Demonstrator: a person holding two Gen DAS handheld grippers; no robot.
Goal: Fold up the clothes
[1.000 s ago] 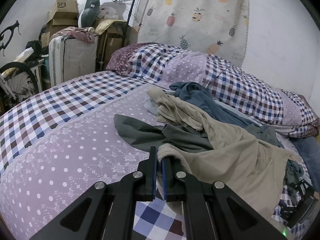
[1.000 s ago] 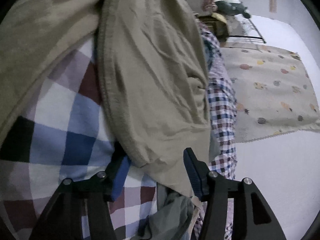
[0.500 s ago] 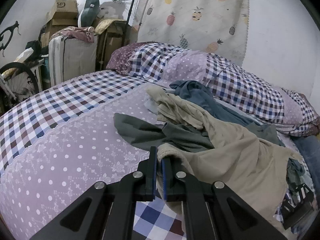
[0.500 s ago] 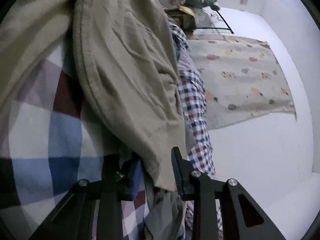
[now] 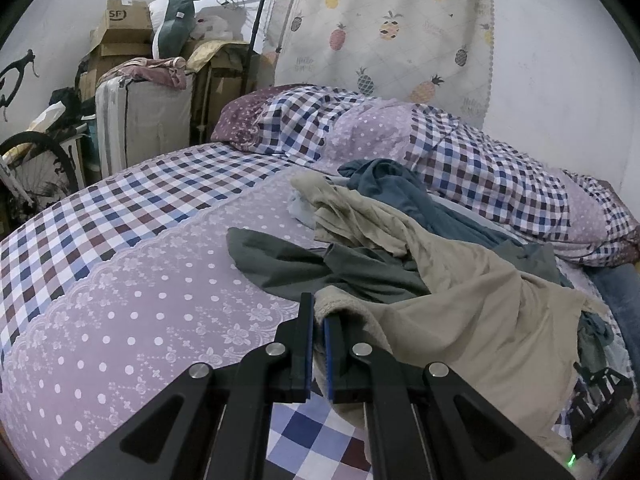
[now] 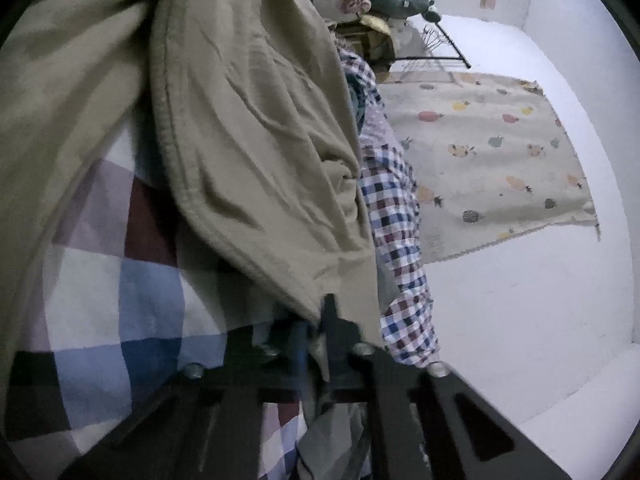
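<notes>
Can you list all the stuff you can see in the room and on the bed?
beige garment: one, tan, front of pile, pinched at two edges
grey-green garment: one, spread on bed
blue-grey garment: one, behind pile
bed cover: one, lilac dotted and checked
pillows: row, checked, at bedhead
pineapple cloth: one, cream, on wall
cardboard boxes: several, brown, corner
bicycle: one, partly seen, beside bed
left hand-held gripper: black, shut on garment
right hand-held gripper: black, shut on garment

Bed (image 5: 132,308): beige garment (image 5: 472,312), grey garment (image 5: 320,268), pillows (image 5: 460,160).

"SF" logo on cardboard box (image 5: 124,16); curtain lettering illegible.
</notes>
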